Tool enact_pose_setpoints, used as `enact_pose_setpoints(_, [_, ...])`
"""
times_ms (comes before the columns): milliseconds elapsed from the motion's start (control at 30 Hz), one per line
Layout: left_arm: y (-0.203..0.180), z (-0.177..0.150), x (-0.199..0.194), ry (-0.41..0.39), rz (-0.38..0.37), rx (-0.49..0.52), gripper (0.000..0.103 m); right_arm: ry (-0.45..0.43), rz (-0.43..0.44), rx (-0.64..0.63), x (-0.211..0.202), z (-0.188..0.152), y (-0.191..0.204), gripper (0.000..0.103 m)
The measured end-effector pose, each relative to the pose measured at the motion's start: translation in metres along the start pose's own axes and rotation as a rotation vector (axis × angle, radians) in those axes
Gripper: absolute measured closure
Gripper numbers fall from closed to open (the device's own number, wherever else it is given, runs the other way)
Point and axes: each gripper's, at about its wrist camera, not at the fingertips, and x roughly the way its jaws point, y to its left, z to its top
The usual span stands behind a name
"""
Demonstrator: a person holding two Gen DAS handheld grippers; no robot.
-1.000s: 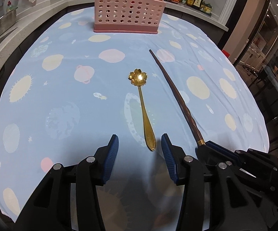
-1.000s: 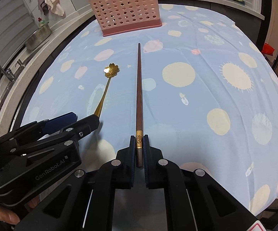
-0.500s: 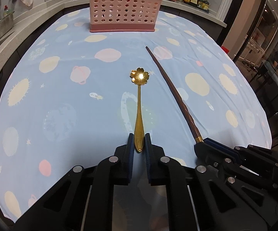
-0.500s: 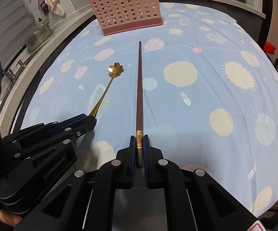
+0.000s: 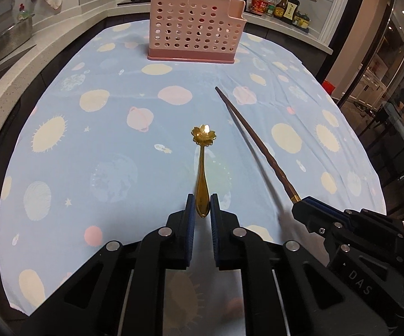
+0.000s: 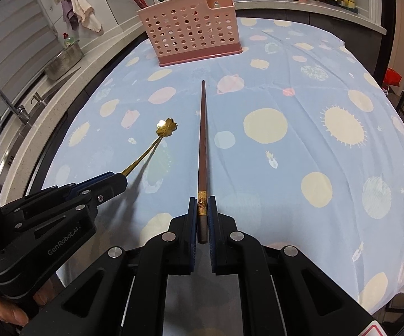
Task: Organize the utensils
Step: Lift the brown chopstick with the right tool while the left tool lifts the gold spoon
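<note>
between the pads of the left gripper 1 gold spoon is sitting, pinched tight by its handle. the right gripper is squeezing 1 brown chopstick. both are hanging over the blue cloth. nothing is going into the 1 pink basket yet, so both are still waiting.

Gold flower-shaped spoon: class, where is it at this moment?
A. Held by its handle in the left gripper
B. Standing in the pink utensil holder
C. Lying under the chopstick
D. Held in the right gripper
A: the left gripper is clamped on the handle of the gold flower-shaped spoon.
</note>
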Motion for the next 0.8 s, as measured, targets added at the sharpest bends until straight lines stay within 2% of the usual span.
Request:
enact_pose_setpoints(400, [0.01, 0.028, -0.043, -0.107, -0.009, -0.035, 0.095, -0.083, 0.036, 0.012, -0.031, 0.02, 0.005, 0.096])
enact_pose_setpoints(433, [0.01, 0.03, -0.044, -0.111, -0.011, -0.035, 0.102, -0.088, 0.039, 0.012, -0.033, 0.022, 0.005, 0.096])
enact_pose_setpoints(800, [0.01, 0.043, -0.05, -0.132, -0.02, -0.019, 0.102, -0.099, 0.053, 0.014, -0.037, 0.029, 0.007, 0.096])
